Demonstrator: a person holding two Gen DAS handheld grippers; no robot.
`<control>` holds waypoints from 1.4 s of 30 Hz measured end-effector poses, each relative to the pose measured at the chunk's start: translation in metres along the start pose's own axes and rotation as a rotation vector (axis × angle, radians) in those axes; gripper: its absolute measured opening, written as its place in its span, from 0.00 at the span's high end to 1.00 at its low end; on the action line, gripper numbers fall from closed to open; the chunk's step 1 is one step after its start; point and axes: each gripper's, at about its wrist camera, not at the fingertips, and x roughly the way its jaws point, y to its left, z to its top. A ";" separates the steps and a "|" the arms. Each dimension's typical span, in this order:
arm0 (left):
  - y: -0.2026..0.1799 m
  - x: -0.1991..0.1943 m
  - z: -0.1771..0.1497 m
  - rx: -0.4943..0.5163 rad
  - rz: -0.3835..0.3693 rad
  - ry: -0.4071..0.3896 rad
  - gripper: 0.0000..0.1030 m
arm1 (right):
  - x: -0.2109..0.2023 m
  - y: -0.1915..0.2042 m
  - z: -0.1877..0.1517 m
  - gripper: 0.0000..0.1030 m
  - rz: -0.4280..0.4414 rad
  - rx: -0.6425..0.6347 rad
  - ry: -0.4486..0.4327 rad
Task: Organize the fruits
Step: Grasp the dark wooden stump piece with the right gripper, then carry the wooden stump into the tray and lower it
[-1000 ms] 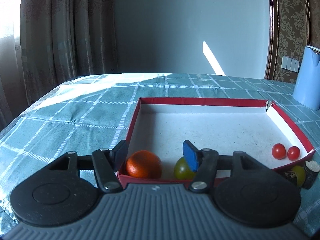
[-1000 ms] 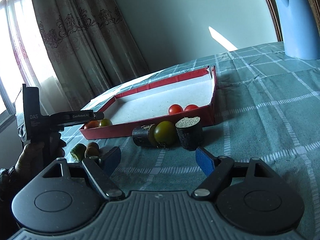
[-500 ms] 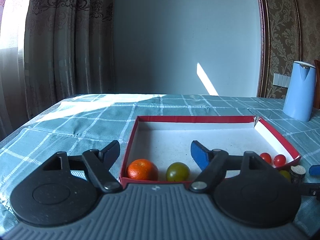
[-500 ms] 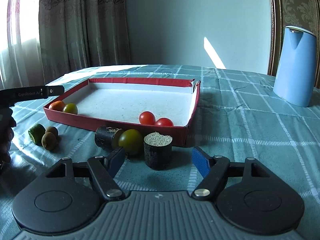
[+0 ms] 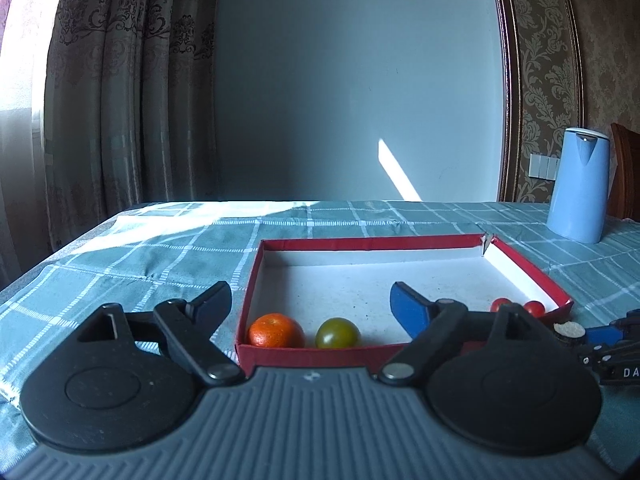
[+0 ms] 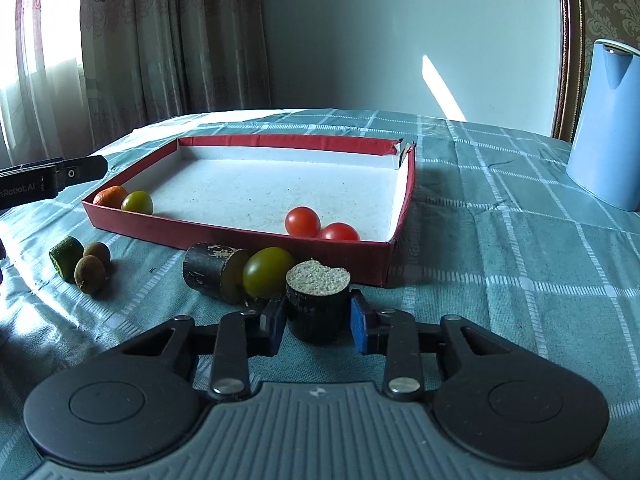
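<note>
A red tray (image 5: 372,243) with a white floor holds a mandarin (image 5: 275,330) and a green tomato (image 5: 337,333) in its near left corner, and two red cherry tomatoes (image 6: 303,221) at the right. My left gripper (image 5: 310,290) hovers before the tray; its jaws are opening with nothing between them. In front of the tray stands a dark stub with a pale cut top (image 6: 318,280). My right gripper (image 6: 318,320) is closing on it, and both pads touch its sides. Beside it lie another green tomato (image 6: 267,270) and a second dark stub (image 6: 208,270).
A green chunk (image 6: 66,258) and two small brown fruits (image 6: 93,274) lie on the checked cloth, left of the tray's front wall. A blue kettle (image 6: 608,128) stands at the far right. A finger of the left gripper (image 6: 52,178) reaches in from the left.
The left jaws have widened and the left gripper has drawn back from the mandarin. The right gripper levelled out, came up to the upright stub and narrowed its jaws onto it.
</note>
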 end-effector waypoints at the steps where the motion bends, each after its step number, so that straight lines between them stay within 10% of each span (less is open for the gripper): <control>1: 0.001 -0.005 -0.002 -0.006 0.002 -0.002 0.14 | -0.001 0.000 0.000 0.69 -0.003 0.004 -0.003; 22: 0.018 -0.047 -0.033 -0.075 0.077 0.147 0.04 | -0.020 0.009 0.041 0.69 -0.005 0.053 -0.166; 42: 0.028 -0.042 -0.040 -0.146 0.083 0.198 0.04 | 0.060 0.013 0.068 0.69 -0.010 0.051 -0.044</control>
